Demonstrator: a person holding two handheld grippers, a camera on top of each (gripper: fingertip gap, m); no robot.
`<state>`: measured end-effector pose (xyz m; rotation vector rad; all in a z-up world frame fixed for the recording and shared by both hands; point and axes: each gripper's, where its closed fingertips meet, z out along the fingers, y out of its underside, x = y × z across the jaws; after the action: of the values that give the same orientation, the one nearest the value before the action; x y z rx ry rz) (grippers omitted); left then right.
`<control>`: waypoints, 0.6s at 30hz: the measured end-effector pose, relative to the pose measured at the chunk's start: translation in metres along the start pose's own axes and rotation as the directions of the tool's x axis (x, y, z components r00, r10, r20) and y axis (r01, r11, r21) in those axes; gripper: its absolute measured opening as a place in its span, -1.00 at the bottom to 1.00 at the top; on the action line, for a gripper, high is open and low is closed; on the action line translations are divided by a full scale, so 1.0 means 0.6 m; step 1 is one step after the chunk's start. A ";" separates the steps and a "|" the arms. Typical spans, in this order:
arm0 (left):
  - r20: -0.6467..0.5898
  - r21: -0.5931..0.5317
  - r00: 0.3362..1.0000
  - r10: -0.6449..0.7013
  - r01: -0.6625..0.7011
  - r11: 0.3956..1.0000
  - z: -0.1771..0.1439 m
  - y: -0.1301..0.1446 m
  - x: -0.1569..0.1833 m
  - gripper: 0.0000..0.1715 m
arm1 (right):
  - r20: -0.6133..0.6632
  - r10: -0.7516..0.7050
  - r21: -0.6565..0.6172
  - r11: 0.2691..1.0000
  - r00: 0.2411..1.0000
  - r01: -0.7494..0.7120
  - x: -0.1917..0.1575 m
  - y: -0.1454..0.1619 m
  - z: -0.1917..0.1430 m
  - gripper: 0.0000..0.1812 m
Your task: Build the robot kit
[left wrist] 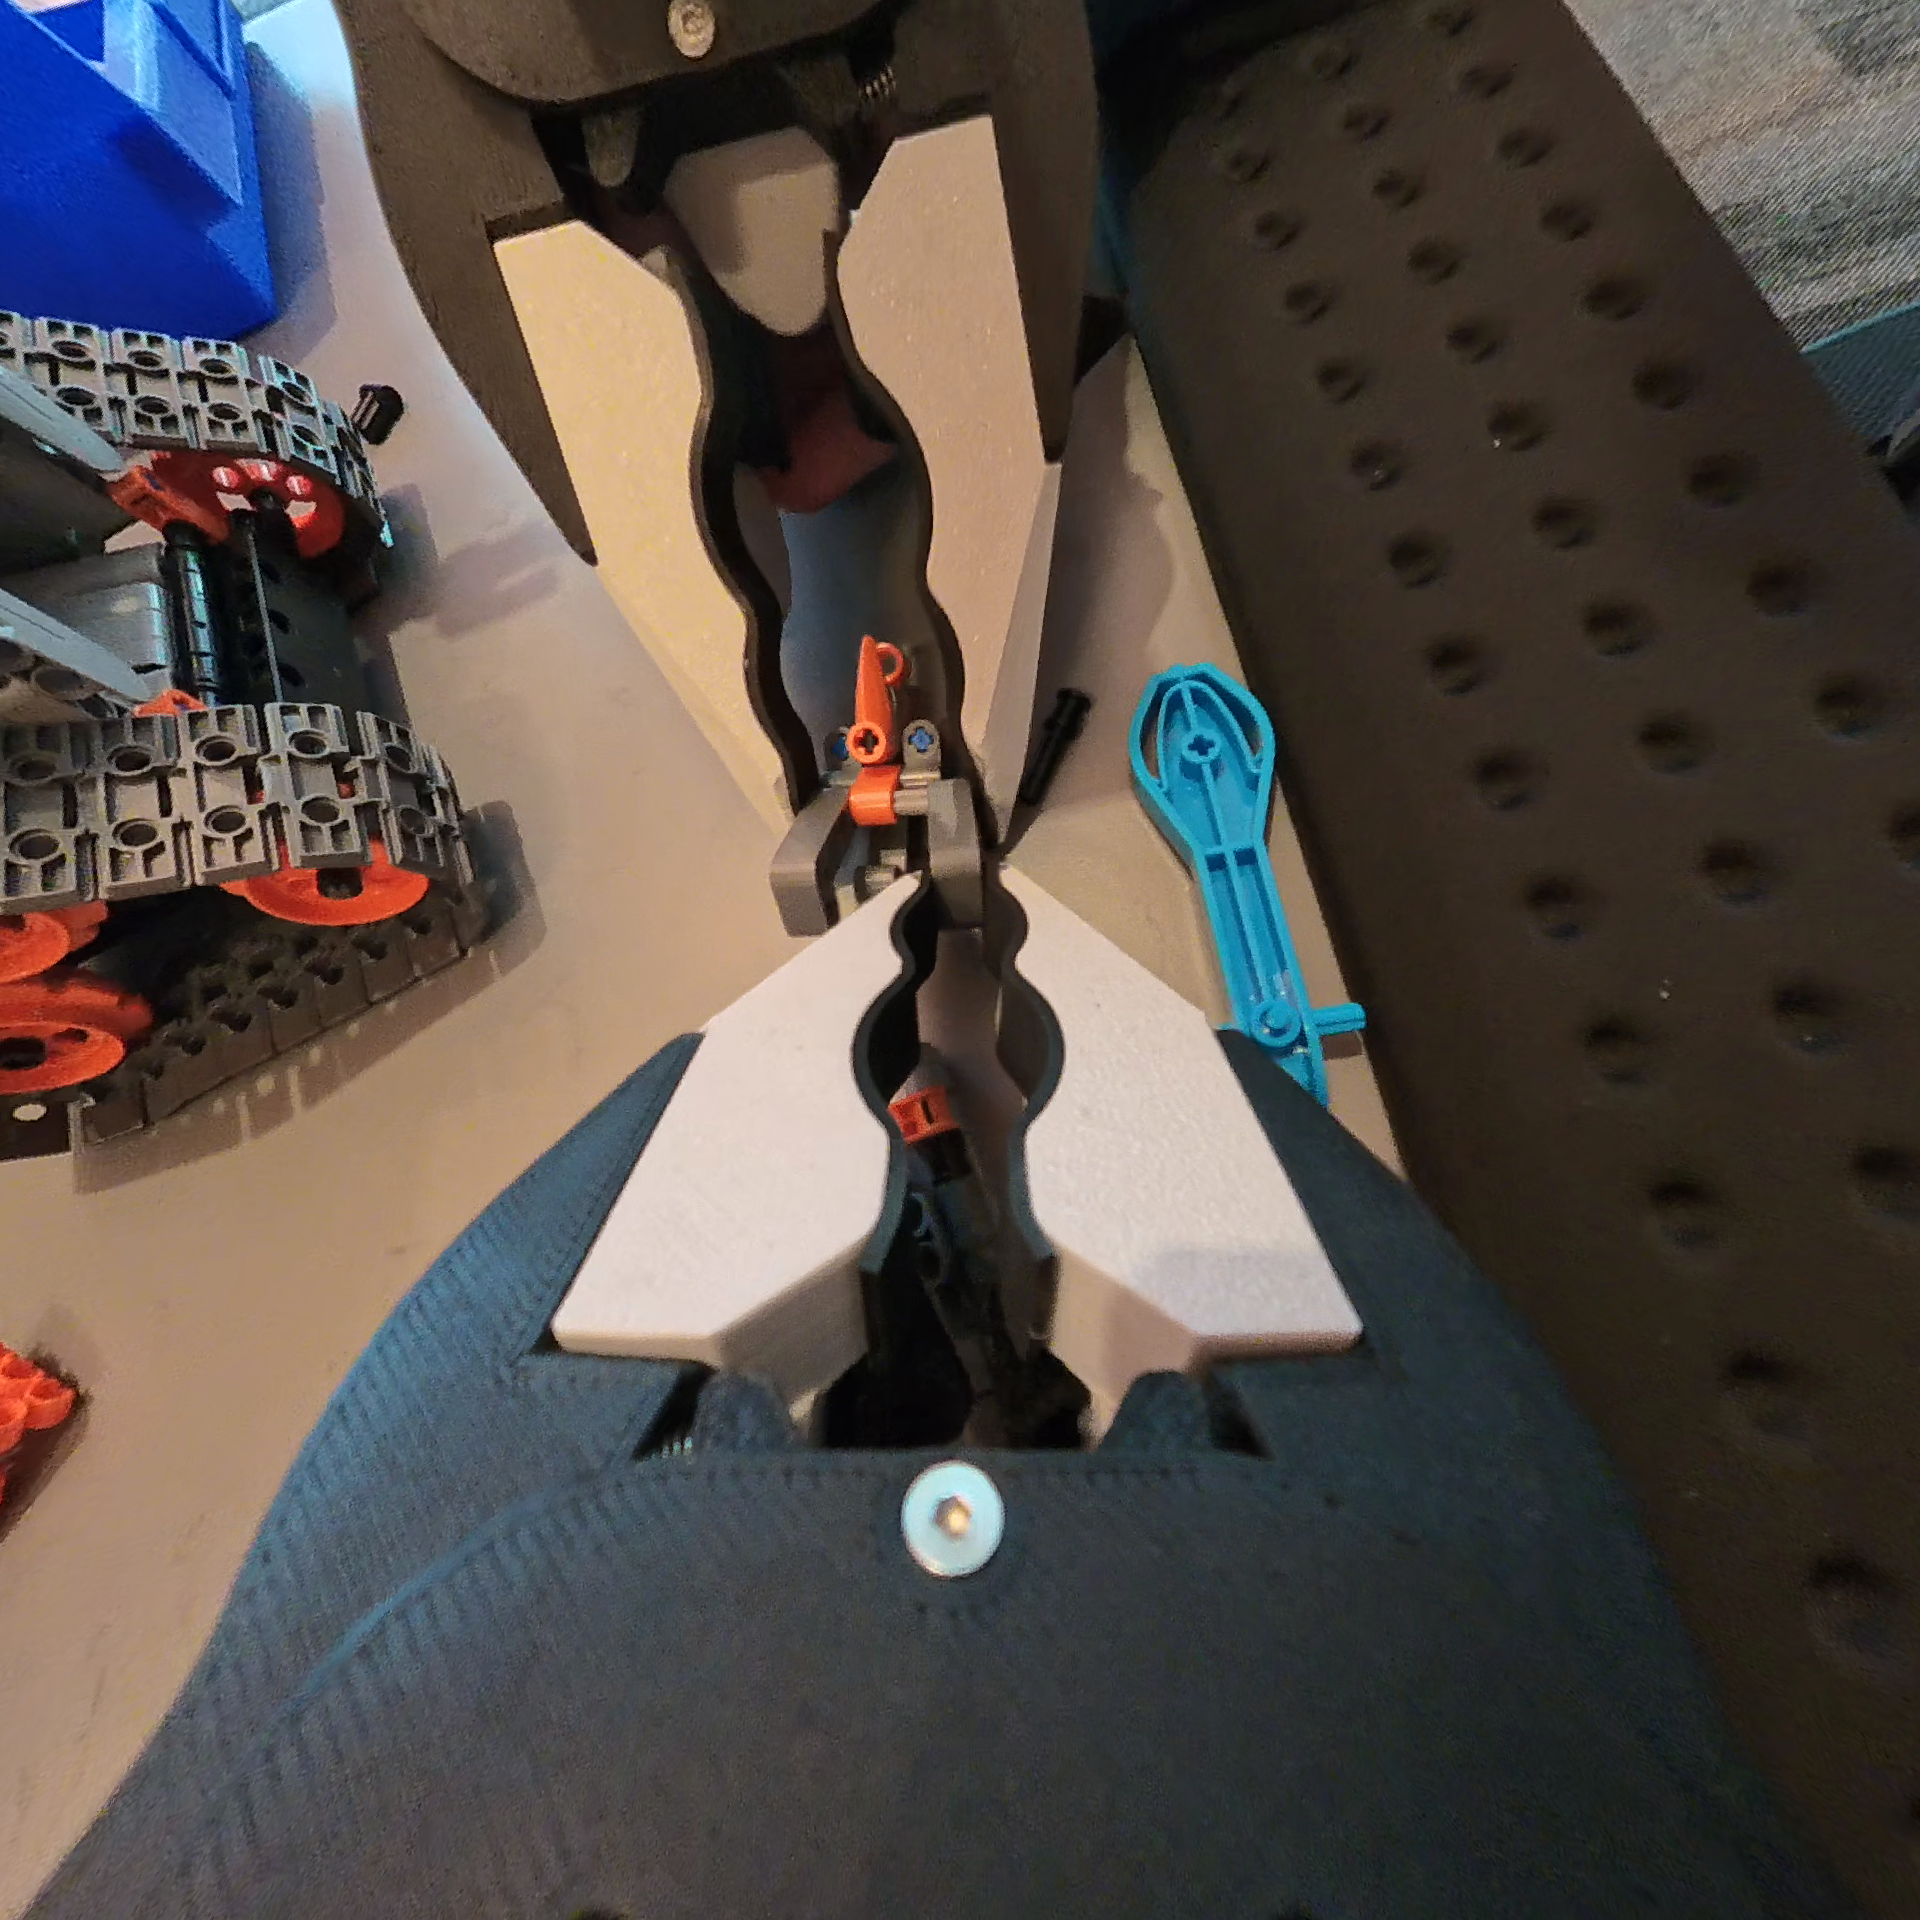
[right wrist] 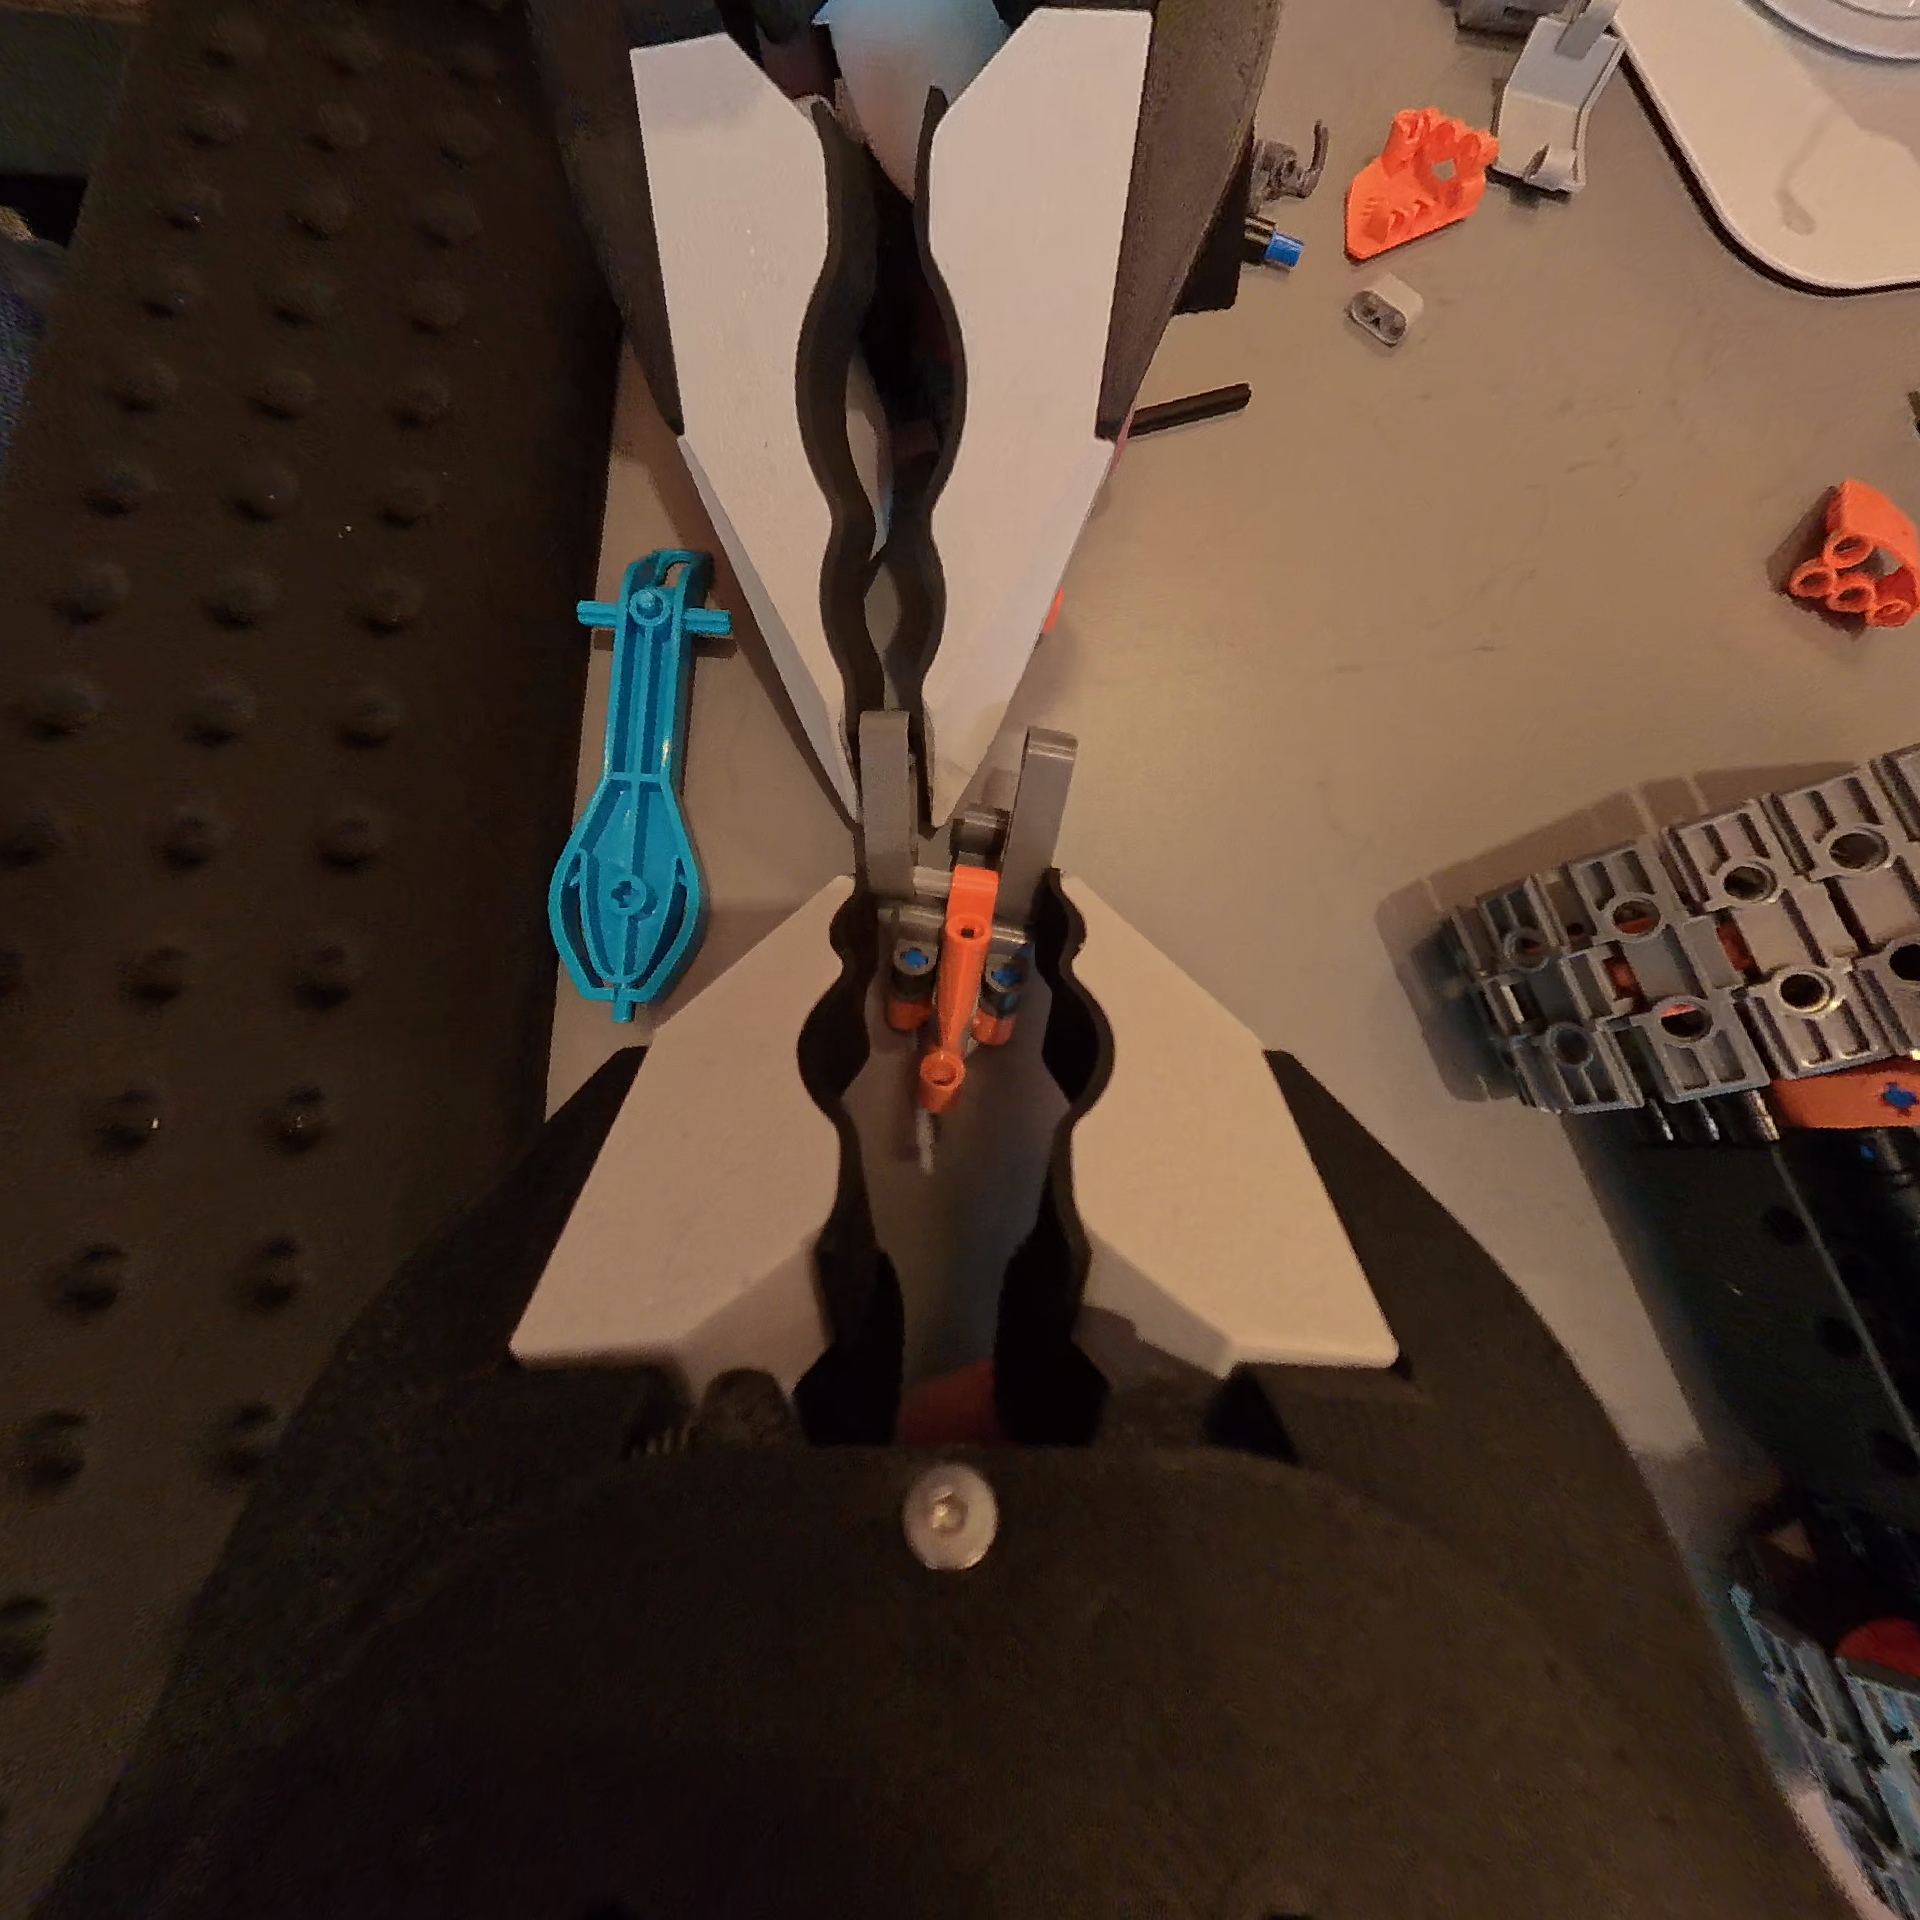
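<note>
A small brick assembly (left wrist: 883, 790), grey beams with an orange connector and blue pins, hangs between my two grippers, which face each other just above the grey table (right wrist: 1351, 623). My left gripper (left wrist: 961, 883) is shut on one grey beam of it (left wrist: 956, 847). It enters the right wrist view from the top (right wrist: 888, 769). My right gripper (right wrist: 948, 883) is closed around the assembly's orange and grey end (right wrist: 961, 945). It enters the left wrist view from the top (left wrist: 888, 816). Something orange and black (left wrist: 925, 1117) shows in the gap between the left fingers; I cannot tell what it is.
A teal brick-separator tool (left wrist: 1216, 831) (right wrist: 634, 821) lies at the edge of a black dimpled mat (left wrist: 1558, 727). A tracked grey-and-orange vehicle (left wrist: 208, 748) (right wrist: 1714, 987) stands on the other side. Loose orange pieces (right wrist: 1413, 187) (right wrist: 1855, 566), a black axle (right wrist: 1190, 405) and a blue bin (left wrist: 125, 156) lie farther off. Only a small space, under 4 cm, lies between the two pairs of fingers.
</note>
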<state>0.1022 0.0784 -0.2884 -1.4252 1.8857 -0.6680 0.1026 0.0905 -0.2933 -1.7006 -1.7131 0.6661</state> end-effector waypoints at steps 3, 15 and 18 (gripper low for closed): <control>0.006 -0.002 1.000 -0.027 0.027 1.000 0.001 0.000 -0.003 -0.93 | 0.004 0.005 0.001 1.000 1.000 -0.005 0.000 0.000 0.000 -0.71; 0.229 -0.039 0.973 -0.035 0.045 0.998 -0.046 0.005 -0.036 -0.57 | 0.013 0.036 0.018 0.999 0.999 -0.037 0.004 0.001 -0.002 -0.70; 0.200 -0.040 0.979 -0.042 0.051 0.998 -0.030 -0.005 -0.036 -0.39 | 0.011 0.025 0.018 1.000 1.000 -0.025 0.004 0.000 -0.002 -0.70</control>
<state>0.0940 0.0983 -0.2698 -1.5099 1.7251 -0.4876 0.1035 0.0926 -0.2925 -1.7116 -1.6908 0.7013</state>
